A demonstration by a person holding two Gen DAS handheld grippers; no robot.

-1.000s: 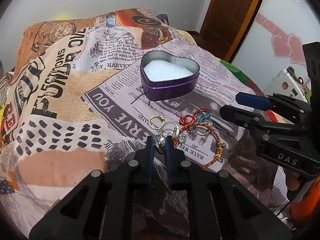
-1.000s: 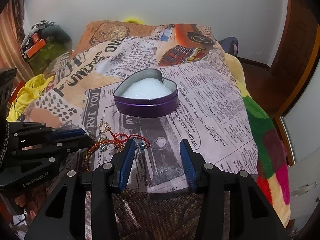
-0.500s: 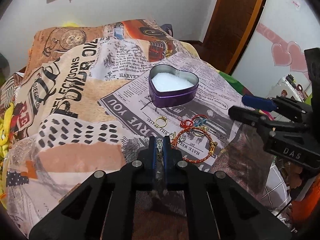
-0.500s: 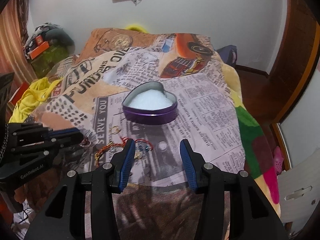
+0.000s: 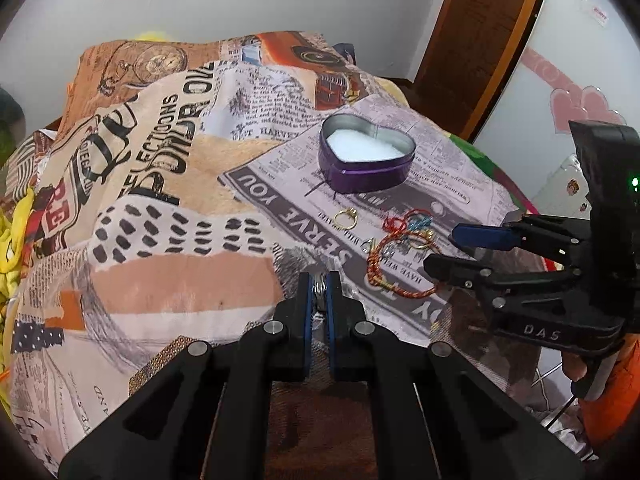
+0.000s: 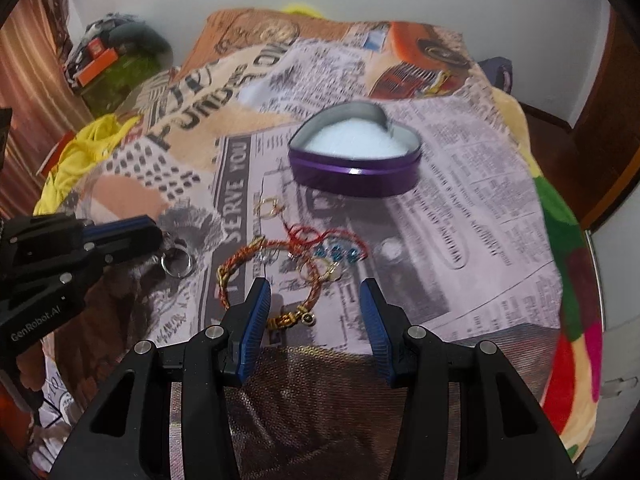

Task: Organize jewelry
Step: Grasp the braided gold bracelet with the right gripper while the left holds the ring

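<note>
A purple heart-shaped tin (image 5: pixel 366 160) with white padding sits open on the newsprint cloth; it also shows in the right wrist view (image 6: pixel 356 158). My left gripper (image 5: pixel 319 286) is shut on a silver ring (image 5: pixel 319 287), which hangs from it above the cloth in the right wrist view (image 6: pixel 178 263). A red-and-gold braided bracelet (image 6: pixel 256 264), a red thread bracelet with blue beads (image 6: pixel 334 246) and a gold ring (image 5: pixel 346 216) lie in front of the tin. My right gripper (image 6: pixel 316 304) is open and empty just above the braided bracelet.
The cloth covers a bed (image 5: pixel 152 184). A yellow garment (image 6: pixel 76 160) and a cluttered bag (image 6: pixel 116 60) lie at the left. A wooden door (image 5: pixel 480 40) and a white cabinet with pink hearts (image 5: pixel 572 104) stand at the right.
My left gripper closed on the silver ring and lifted it off the cloth, pulling back. My right gripper stayed open and moved in over the bracelets.
</note>
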